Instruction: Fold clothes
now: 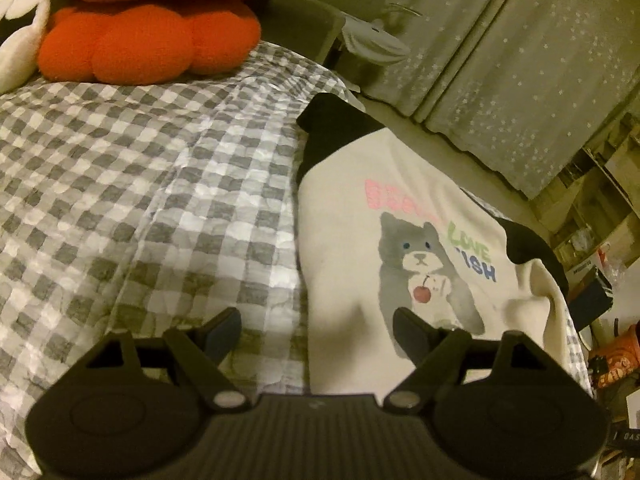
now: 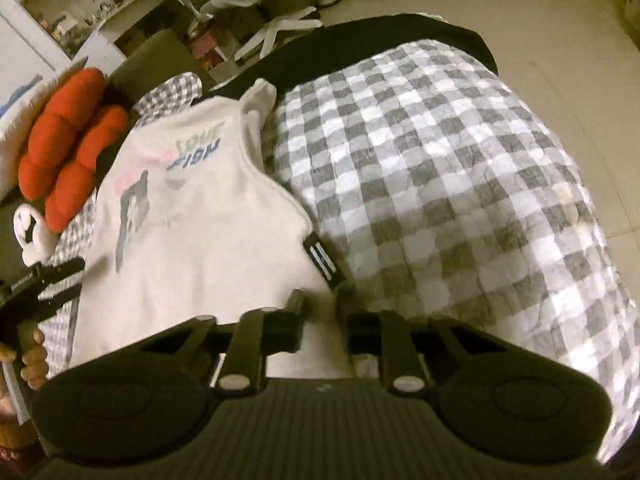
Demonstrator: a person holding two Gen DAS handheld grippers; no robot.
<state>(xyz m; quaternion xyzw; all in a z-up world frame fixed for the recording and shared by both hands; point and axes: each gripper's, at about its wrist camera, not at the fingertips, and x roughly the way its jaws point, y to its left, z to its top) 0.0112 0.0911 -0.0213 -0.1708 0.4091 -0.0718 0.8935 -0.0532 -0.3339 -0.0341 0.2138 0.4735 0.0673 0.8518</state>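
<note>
The cream T-shirt with the cat print lies print-up on the checked bedspread, along the side of the bed nearest the floor, with one black sleeve pointing toward the orange cushions at the bed's far end. On the floor side a cream flap is turned up and bunched, so the shirt sits neither fully flat nor neatly folded.

The left tool hovers over the shirt's near end with its fingers wide apart: one over the bedspread, the other over the print, nothing between them. The right tool has its fingers drawn close together at the shirt's near hem corner, just by the black label. It looks as if cloth is pinched there, though the blur at the tips leaves that unsure.

Whichever fold is in hand, doing it well likely calls for both tools to take the same edge at matching points (a lone corner drags the cloth askew). Lifting low and evenly would help keep the hem straight, and the bunched flap wants smoothing before any crease is pressed.
</note>
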